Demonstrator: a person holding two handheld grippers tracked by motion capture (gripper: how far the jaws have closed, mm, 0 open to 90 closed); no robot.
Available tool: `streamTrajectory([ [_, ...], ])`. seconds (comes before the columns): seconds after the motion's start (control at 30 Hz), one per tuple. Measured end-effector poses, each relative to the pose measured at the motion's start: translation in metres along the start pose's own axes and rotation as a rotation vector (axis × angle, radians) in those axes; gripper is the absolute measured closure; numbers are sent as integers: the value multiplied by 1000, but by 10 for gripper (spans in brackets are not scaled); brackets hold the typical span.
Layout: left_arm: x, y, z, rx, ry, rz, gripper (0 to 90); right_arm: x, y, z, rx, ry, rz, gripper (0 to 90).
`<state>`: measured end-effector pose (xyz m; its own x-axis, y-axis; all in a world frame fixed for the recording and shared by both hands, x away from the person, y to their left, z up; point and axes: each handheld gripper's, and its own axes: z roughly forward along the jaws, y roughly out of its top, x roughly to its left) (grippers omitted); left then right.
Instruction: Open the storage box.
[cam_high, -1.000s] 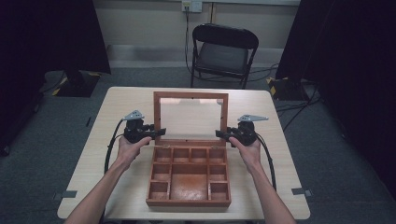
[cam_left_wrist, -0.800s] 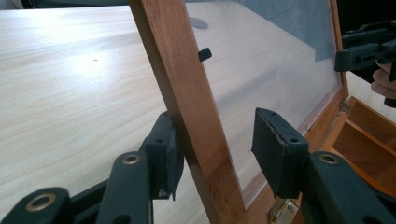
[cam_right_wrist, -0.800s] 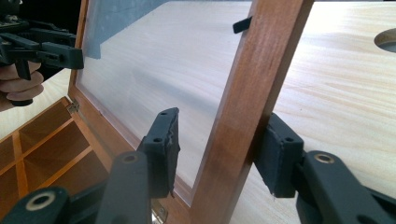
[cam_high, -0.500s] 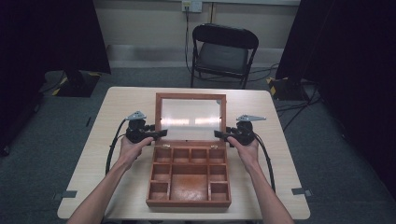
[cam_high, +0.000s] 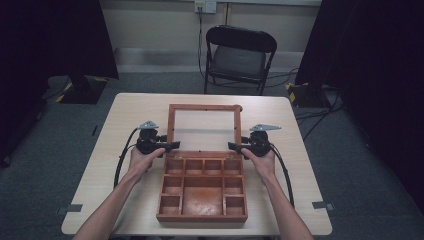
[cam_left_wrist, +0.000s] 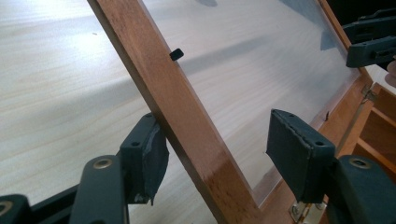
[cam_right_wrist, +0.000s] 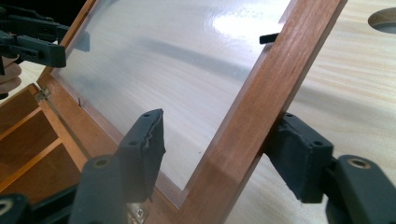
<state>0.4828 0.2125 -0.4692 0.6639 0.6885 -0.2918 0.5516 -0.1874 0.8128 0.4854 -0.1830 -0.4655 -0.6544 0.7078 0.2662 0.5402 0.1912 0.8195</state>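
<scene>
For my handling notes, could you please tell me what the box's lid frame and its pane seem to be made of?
The lid frame looks like reddish-brown wood with a smooth, satin varnish: grain lines run along it. The pane seems to be clear glass or plastic, which of the two I cannot tell: the table shows through it, under a soft glare.

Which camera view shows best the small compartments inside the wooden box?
The high view: it looks down on all the compartments of the wooden box. The left gripper view and the right gripper view catch only a few compartments at the frame edge.
</scene>
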Motion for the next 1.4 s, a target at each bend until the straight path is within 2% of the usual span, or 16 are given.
streamTrajectory([
  [0.47, 3, -3, 6, 12, -22, -31, 341, 0, -4, 3, 31, -4, 14, 301],
  [0.67, 2, -3, 9, 23, -6, -37, 313, -1, -6, 0, 40, -13, 27, 289],
  [0.87, 4, -4, 8, 32, -18, -42, 311, -1, -8, 4, 41, -15, 44, 266],
  [1.03, 5, -6, 8, 37, -12, -46, 303, -1, -8, 5, 44, -23, 50, 245],
  [1.07, 7, -6, 7, 49, -10, -52, 291, -1, -8, 5, 46, -29, 51, 234],
  [1.13, 8, -8, 8, 42, -22, -74, 289, -2, -9, 6, 60, -21, 64, 227],
  [1.4, 13, -11, 11, 49, -36, -116, 278, -6, -11, 8, 77, -1, 109, 224],
])
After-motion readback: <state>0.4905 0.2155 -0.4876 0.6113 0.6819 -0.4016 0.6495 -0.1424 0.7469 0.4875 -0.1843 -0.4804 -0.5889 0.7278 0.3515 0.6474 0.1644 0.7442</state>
